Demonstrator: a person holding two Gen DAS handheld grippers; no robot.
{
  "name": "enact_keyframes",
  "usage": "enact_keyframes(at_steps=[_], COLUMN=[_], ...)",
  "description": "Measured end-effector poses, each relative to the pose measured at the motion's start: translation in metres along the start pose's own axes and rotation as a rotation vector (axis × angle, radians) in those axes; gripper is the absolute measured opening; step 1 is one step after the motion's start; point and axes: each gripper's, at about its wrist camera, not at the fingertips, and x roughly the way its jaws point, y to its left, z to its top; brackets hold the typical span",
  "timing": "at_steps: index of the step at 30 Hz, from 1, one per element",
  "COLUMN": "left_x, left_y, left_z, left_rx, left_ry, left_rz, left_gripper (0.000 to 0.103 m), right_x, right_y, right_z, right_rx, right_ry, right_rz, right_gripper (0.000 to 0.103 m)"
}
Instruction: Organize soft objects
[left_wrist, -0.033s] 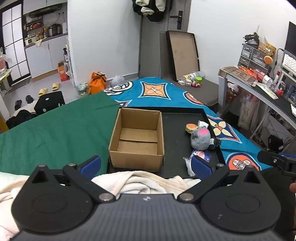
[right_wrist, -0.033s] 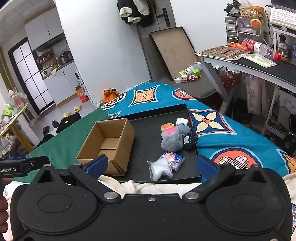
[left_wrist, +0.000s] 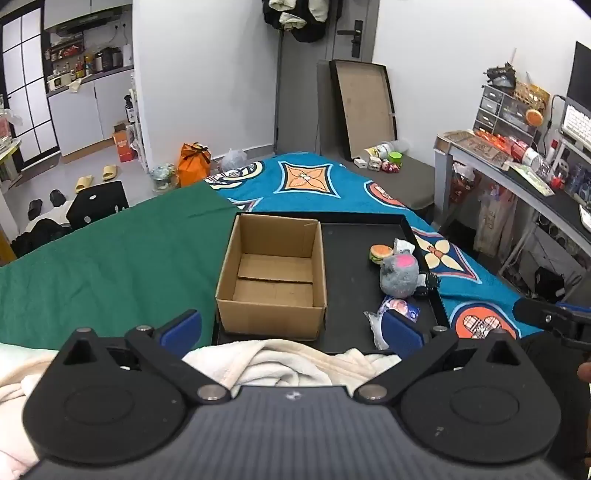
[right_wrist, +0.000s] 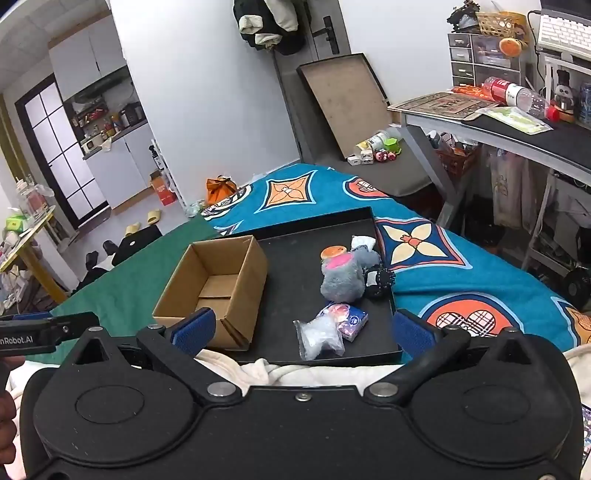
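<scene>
left gripper (left_wrist: 291, 326) / right gripper (right_wrist: 302, 326): spread wide, nothing held | soft toys: clustered at right side of black tray (right_wrist: 295, 266), beside empty cardboard box (left_wrist: 273, 275) | risk: grabbing grey plush (right_wrist: 341, 278) likely drags touching burger toy (left_wrist: 380, 253), or nudges crinkly packets (right_wrist: 332, 328) off tray.

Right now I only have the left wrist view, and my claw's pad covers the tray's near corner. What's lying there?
Observer: A clear plastic bag lies on the black tray, touching a printed packet.
Operator: Is the right claw holding anything?
Observer: No. The right claw is open, with nothing between its pads.
Operator: What's the dark thing beside the grey plush?
Observer: A black spiky toy with a white patch. It rests against the grey plush, by the tray's right wall.
</scene>
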Motion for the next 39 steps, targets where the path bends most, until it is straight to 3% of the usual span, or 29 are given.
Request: enact_keyframes(at_steps=[5,10,14,39], left_x=[0.0,-0.004,0.0,-0.003], left_y=[-0.004,-0.005,-0.005,-0.009], left_z=[-0.001,-0.003,-0.005,-0.017], left_rx=[0.037,0.034,0.02,0.022], left_ry=[-0.007,0.006,0.014,0.019], left_rz=[0.056,0.062,0.015,0.032], left_gripper=[0.103,0.103,0.103,0.103], right_x=[0.0,-0.001,-0.004,-0.006], right_y=[0.004,0.002,0.003,0.002], right_z=[-0.002,0.0,0.0,-0.005], right_rx=[-0.009,-0.011,-0.014,-0.025], right_ry=[-0.014,-0.003,-0.002,0.005], right_rz=[0.006,-0.016,-0.022,-0.025], right_gripper=[0.103,0.103,0.103,0.103])
